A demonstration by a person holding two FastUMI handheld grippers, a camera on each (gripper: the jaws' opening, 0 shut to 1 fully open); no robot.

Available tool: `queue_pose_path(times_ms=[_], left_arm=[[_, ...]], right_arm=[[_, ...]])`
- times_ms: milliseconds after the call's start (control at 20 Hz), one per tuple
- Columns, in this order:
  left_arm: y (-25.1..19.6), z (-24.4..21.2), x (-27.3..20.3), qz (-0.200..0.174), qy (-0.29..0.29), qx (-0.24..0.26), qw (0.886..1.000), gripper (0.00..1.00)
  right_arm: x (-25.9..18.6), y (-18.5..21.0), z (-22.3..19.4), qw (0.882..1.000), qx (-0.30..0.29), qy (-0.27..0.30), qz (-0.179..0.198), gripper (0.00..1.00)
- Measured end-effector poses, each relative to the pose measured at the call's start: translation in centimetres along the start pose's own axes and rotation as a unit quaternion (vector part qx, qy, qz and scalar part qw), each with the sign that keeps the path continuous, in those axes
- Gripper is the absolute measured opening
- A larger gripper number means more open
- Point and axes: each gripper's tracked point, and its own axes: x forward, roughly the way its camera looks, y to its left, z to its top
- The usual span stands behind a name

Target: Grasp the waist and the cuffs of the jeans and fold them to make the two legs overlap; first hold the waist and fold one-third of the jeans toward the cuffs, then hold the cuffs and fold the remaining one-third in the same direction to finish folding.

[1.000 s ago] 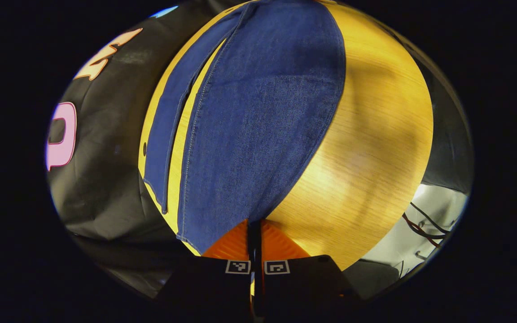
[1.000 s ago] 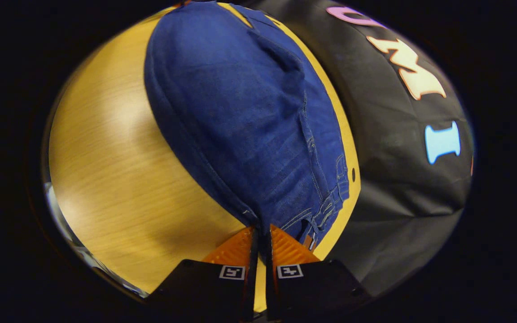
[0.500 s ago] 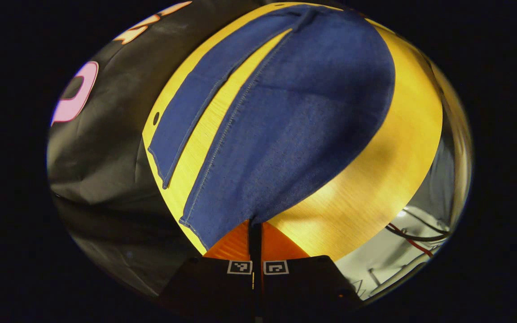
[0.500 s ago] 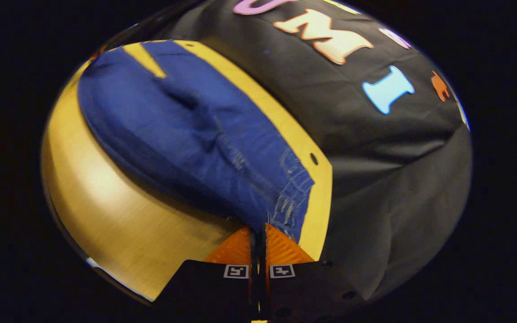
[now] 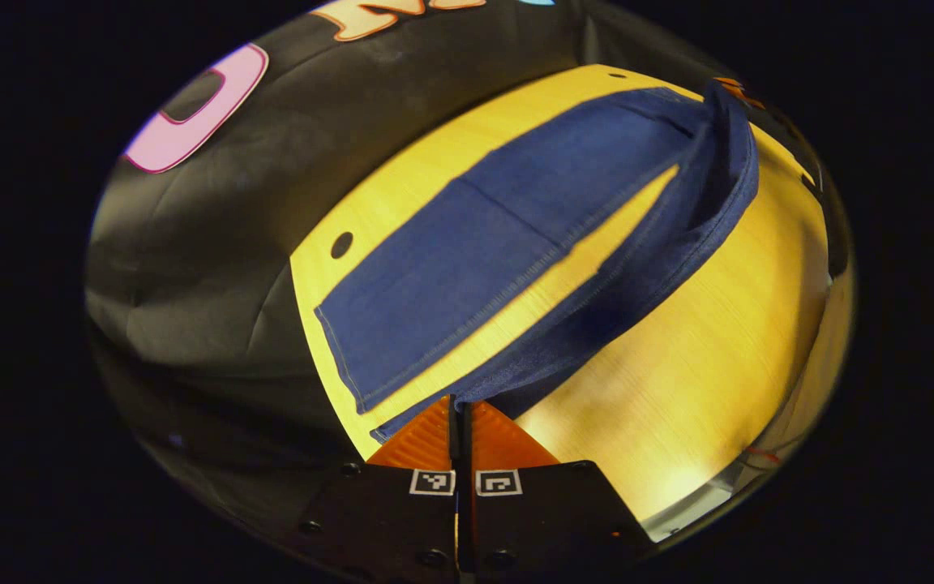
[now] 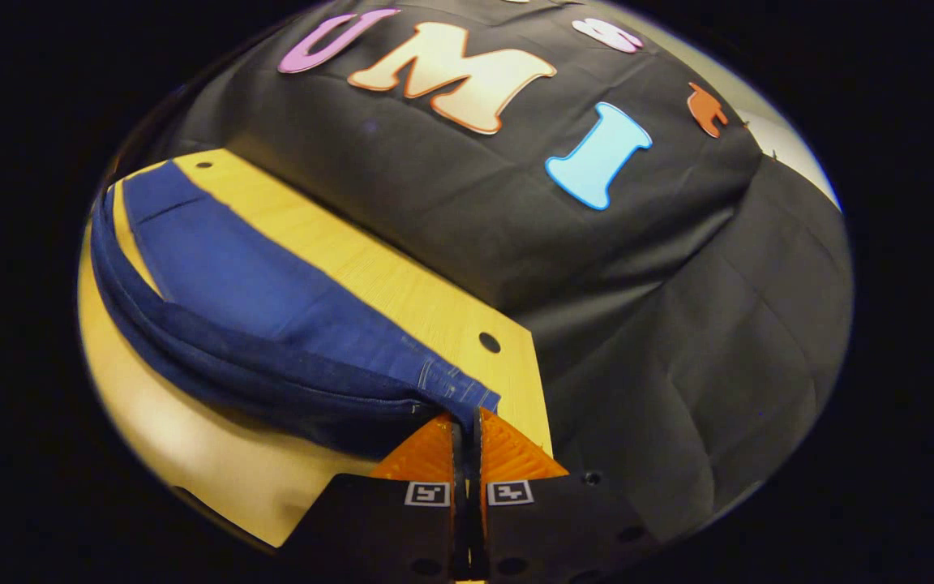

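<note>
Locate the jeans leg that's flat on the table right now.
In the left gripper view the flat leg lies on the wooden table along its far edge by the black cloth wall, left of the lifted leg.

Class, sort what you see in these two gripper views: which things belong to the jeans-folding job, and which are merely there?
Part of the job:
jeans
left gripper, pinching the cuff end
right gripper, pinching the waist end

Just there:
wooden table
cables beyond the table edge
</note>
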Motion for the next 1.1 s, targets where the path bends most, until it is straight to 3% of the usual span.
queue_pose_path(times_ms=[550,850,950,1000,1050,1100], left_arm=[[5.7,6.4,9.6,0.001,-0.019,-0.054,0.998,0.0],[5.5,8.0,13.0,0.015,-0.015,-0.049,0.999,0.0],[4.8,9.1,12.9,0.006,-0.039,-0.058,0.998,0.5],[5.0,9.6,10.1,0.022,-0.054,-0.064,0.996,0.75],[5.0,10.6,11.6,0.033,-0.073,-0.072,0.994,1.0],[5.1,11.6,11.1,0.044,-0.095,-0.083,0.991,0.95]], right_arm=[[10.4,2.0,3.1,0.999,0.037,0.017,-0.012,0.02],[15.1,4.9,-0.1,0.995,0.076,0.069,0.01,0.04],[15.5,4.6,-0.7,0.992,0.093,0.082,0.0,0.36],[15.1,4.4,-0.5,0.991,0.105,0.079,-0.002,0.52],[14.7,3.9,-0.3,0.991,0.118,0.071,-0.007,0.68],[14.2,3.3,0.0,0.989,0.131,0.063,-0.015,0.84]])
